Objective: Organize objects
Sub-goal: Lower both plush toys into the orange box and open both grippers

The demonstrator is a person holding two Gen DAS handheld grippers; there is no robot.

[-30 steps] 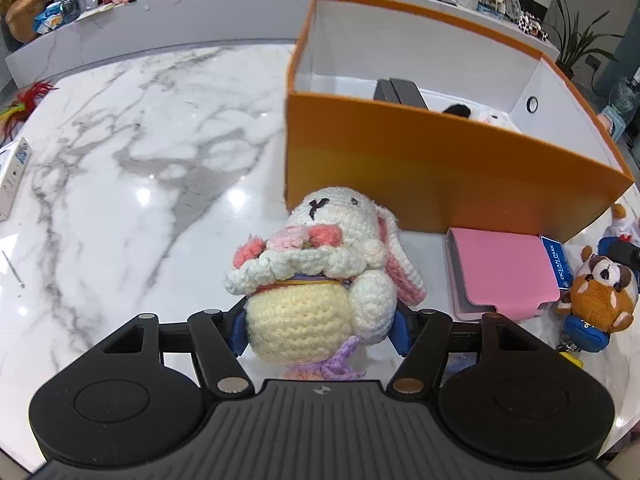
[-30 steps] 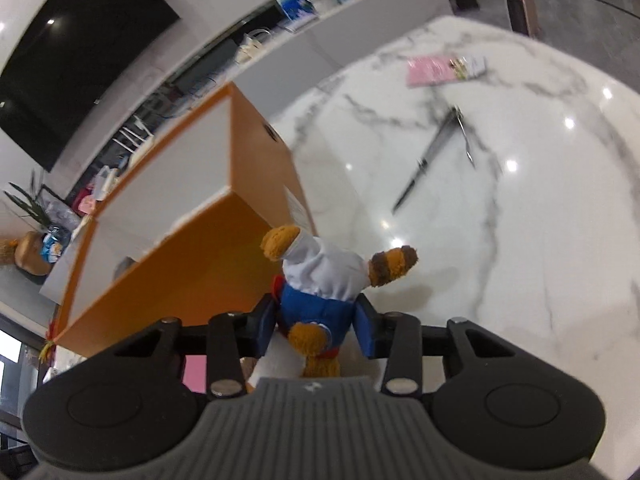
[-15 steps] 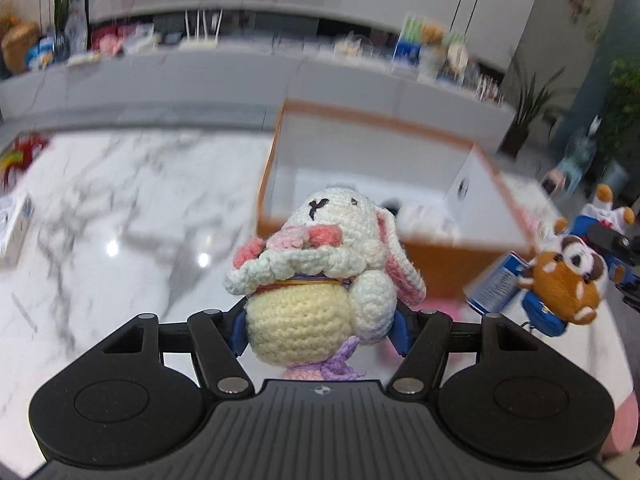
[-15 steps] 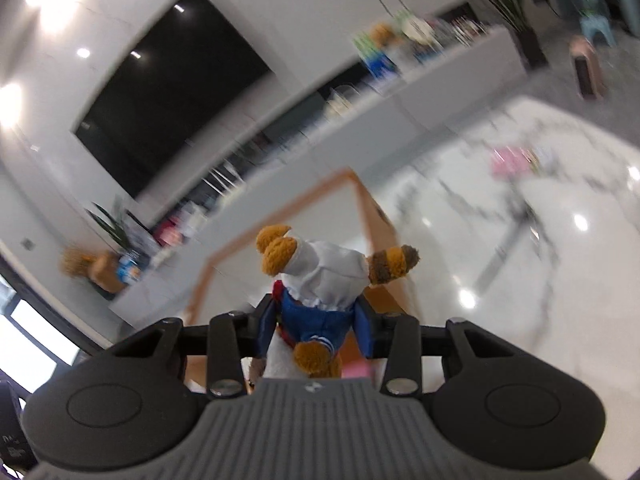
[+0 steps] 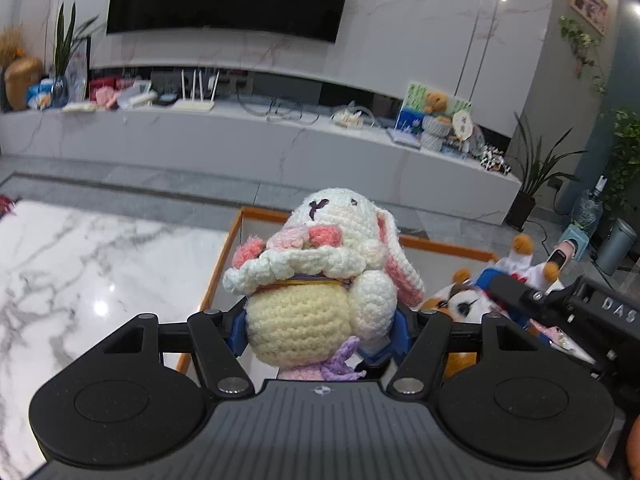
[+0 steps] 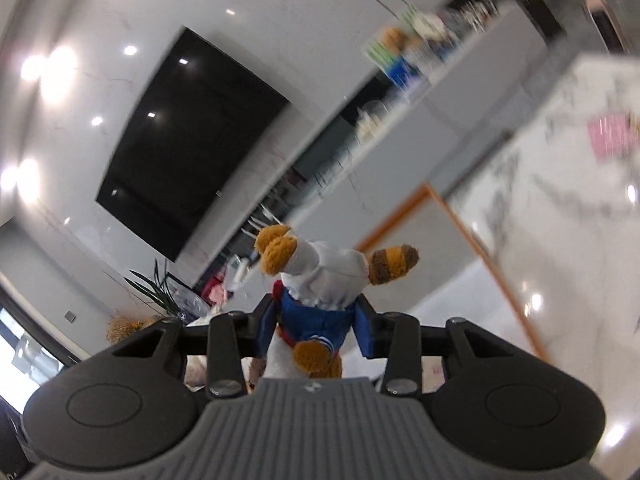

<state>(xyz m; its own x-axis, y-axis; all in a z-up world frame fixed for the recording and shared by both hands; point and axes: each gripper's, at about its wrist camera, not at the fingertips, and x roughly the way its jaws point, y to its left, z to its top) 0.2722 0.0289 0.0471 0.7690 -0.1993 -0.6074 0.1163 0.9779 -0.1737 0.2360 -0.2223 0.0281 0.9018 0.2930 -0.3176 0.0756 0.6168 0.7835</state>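
You are clamping the left gripper (image 5: 320, 330) on the crocheted bunny (image 5: 320, 280), its blue pads pressing the cream belly from both sides so the head and drooping ear stand free above the jaws. That low hold is probably keeping the soft body from folding as you are carrying it. The bunny is sitting at the centre of the left wrist view, with the orange box (image 5: 444, 245) just behind it, its rim running from 10 o'clock to 2 o'clock of the toy.

You are squeezing the right gripper (image 6: 316, 330) on the raccoon plush (image 6: 316, 280), at the blue-clad middle, with its white shirt, paws and striped tail sticking out beyond the fingertips. The narrow waist is likely the firmest place to pinch.

Both toys are being held up in the air over the marble table (image 5: 80, 264), which suggests you are bringing them to the box to drop them in.

The left wrist view is showing you what the right one cannot: the raccoon's face at 3 o'clock of the bunny, very close to it, and the black body of the other tool beside it. The right wrist view, blurred, is showing the box's far corner (image 6: 430, 192) at 1 o'clock and a pink item (image 6: 608, 140) on the table at 2 o'clock.
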